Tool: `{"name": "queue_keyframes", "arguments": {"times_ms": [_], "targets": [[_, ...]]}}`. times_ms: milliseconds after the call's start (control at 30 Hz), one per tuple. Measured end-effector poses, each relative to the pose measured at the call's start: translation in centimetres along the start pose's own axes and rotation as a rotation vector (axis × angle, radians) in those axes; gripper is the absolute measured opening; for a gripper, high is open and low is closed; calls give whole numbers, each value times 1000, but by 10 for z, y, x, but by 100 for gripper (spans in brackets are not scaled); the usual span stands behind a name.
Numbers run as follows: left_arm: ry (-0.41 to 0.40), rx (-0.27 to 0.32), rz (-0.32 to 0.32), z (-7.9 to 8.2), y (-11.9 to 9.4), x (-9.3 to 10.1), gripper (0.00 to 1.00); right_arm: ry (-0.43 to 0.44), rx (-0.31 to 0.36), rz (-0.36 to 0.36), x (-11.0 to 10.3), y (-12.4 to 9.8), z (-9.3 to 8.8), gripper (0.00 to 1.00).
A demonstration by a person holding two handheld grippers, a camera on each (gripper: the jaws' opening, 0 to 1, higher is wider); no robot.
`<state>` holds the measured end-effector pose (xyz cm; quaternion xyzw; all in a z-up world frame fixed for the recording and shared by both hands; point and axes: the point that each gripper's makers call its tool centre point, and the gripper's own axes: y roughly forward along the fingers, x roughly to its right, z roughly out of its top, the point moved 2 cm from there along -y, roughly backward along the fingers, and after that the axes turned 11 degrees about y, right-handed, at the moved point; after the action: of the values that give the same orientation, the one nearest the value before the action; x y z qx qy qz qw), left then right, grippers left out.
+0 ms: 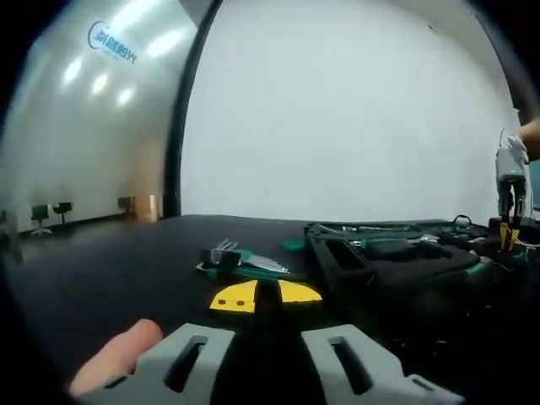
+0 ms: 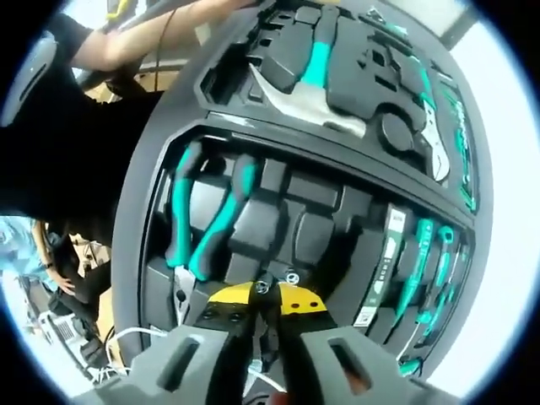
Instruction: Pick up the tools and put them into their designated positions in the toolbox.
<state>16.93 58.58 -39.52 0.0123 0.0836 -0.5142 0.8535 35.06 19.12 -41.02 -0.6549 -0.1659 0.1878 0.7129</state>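
The right gripper [image 2: 261, 337] grips yellow-handled pliers [image 2: 260, 299] over the open toolbox [image 2: 160, 152] (hammer [image 2: 316, 93] already seated). The left gripper [image 1: 268, 359], jaws apart and empty, faces hex keys [image 1: 240, 261] lying beside the toolbox on the black table [image 1: 110, 261].

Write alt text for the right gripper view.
The right gripper, jaws nearly closed on a small metal part, hangs over an open black moulded toolbox. Teal-handled pliers sit in a left slot, a teal-handled hammer in the upper section, and teal screwdrivers at the right.
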Motion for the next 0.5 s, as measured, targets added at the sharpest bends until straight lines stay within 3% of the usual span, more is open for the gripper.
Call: {"name": "queue_keyframes", "arguments": {"times_ms": [200,267,333,433,500], "targets": [[-1,0,1,0,1,-1,9,37,6,-2,-2,0,4,8],[0,0,1,0,2,-1,9,-7,14,35,-6,1,5,6],[0,0,1,0,2,-1,9,-25,-14,-26,4,3,0,3],[0,0,1,0,2,-1,9,46,11,-5,1,7,5,3],[1,0,2,0,2,-1,9,3,0,-6,2,4,5,2]]}}
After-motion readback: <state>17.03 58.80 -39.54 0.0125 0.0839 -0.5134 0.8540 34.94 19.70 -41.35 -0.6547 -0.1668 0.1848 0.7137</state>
